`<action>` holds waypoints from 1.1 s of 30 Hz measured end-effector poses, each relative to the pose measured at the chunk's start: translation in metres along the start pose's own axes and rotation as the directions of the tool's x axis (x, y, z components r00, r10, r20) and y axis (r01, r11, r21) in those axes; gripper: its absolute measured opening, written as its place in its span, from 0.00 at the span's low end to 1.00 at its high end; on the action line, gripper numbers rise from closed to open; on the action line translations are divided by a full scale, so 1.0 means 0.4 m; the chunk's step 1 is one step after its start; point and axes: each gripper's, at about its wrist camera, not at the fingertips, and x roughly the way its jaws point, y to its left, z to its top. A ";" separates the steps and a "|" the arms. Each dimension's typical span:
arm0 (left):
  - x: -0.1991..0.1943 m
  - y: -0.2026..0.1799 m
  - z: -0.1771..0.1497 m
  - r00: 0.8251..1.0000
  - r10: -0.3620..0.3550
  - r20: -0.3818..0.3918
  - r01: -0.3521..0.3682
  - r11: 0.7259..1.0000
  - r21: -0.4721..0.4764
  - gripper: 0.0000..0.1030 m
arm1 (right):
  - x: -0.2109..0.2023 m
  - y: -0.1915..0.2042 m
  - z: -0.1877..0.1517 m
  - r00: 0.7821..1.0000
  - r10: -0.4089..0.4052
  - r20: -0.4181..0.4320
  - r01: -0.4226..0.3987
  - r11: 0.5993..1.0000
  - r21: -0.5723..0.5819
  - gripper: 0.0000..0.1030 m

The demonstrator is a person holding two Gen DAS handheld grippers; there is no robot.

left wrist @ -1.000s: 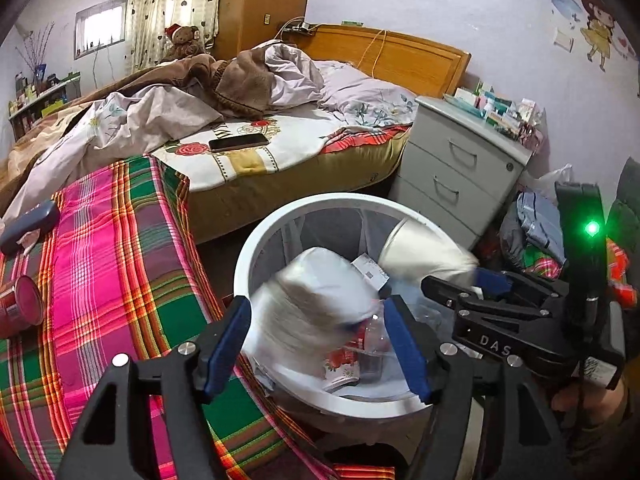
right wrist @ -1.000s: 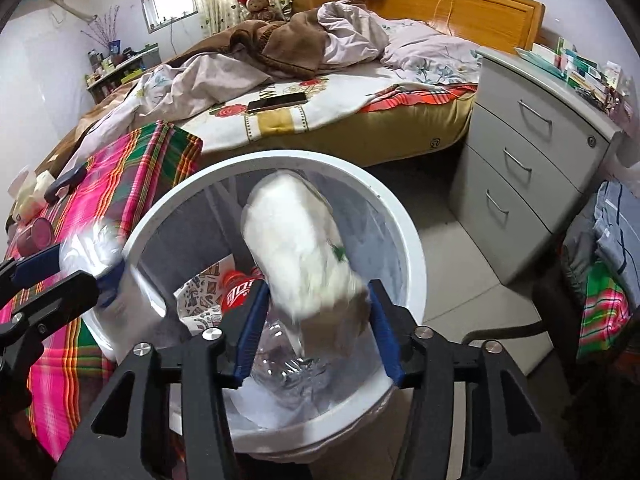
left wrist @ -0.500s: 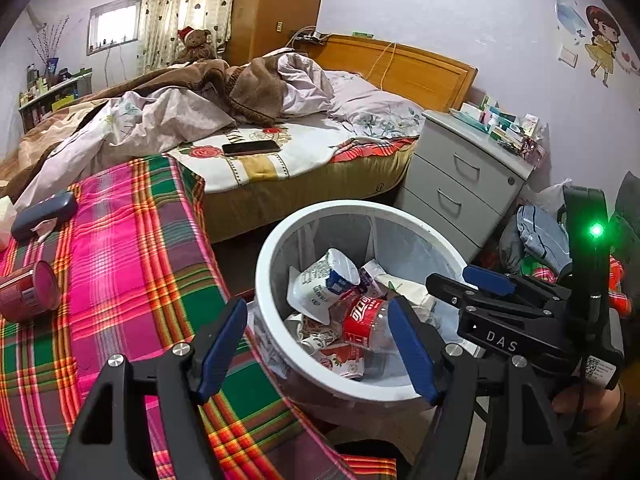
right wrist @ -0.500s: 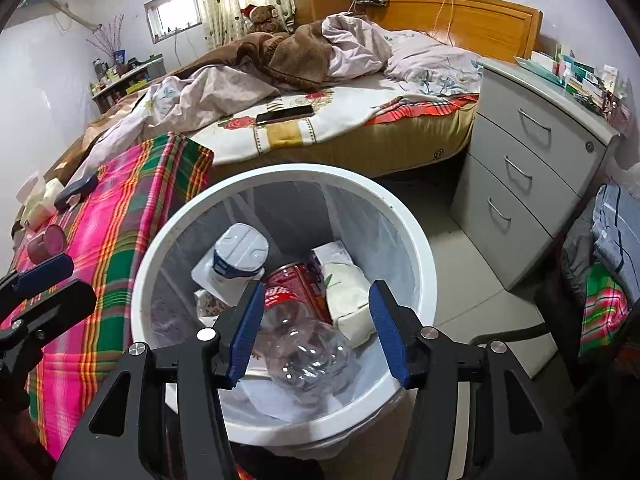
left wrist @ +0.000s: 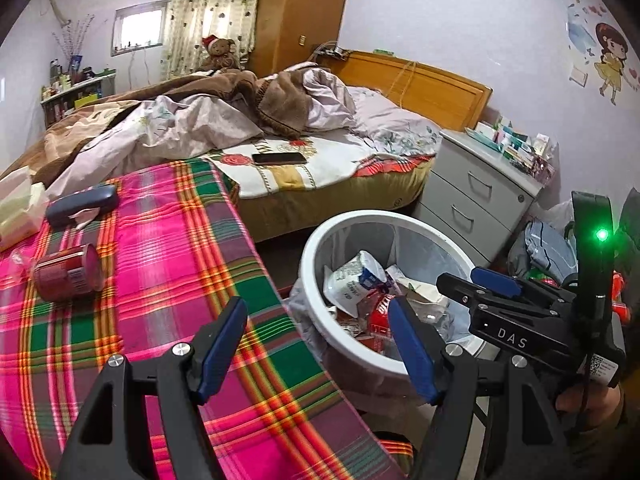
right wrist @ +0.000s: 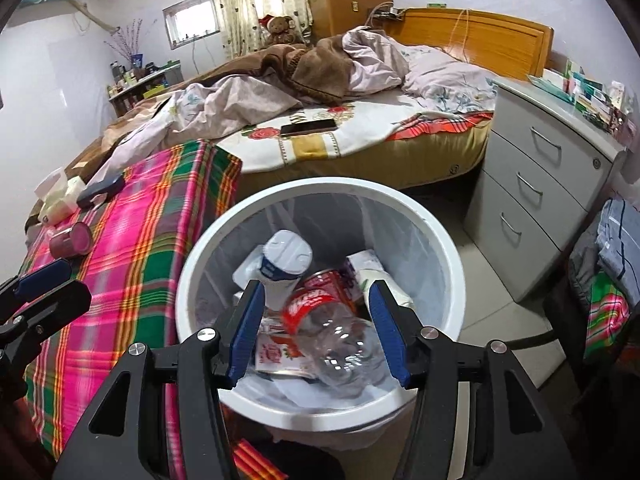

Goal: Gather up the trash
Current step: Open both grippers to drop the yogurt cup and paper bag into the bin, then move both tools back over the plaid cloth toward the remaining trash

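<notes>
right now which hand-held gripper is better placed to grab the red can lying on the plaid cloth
Left. The left hand-held gripper is open over the plaid cloth, on the red can's side. The right hand-held gripper is open over the trash bin.

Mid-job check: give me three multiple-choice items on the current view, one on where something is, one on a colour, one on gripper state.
1. Where does the black phone lie?
A. on the bed
B. in the bin
C. on the drawer unit

2. What colour is the rim of the trash bin?
A. blue
B. white
C. black

3. How is the right gripper?
A. shut on a bottle
B. shut, holding nothing
C. open, holding nothing

Answers:
1 A, the phone rests on the floral sheet of the bed.
2 B, the rim reads white in both views.
3 C, its blue fingers stand apart above the bin, the clear bottle lying loose inside.
</notes>
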 end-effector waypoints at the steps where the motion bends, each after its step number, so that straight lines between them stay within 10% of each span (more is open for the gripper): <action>1: -0.006 0.007 -0.002 1.000 0.005 0.002 -0.005 1.000 -0.001 0.72 | -0.003 0.004 -0.001 1.000 0.003 0.002 -0.003 1.000 -0.002 0.54; 33: -0.196 0.413 -0.091 0.964 0.264 0.038 -0.249 0.943 -0.221 0.72 | 0.017 0.349 0.018 0.967 0.256 0.012 -0.246 0.939 -0.239 0.54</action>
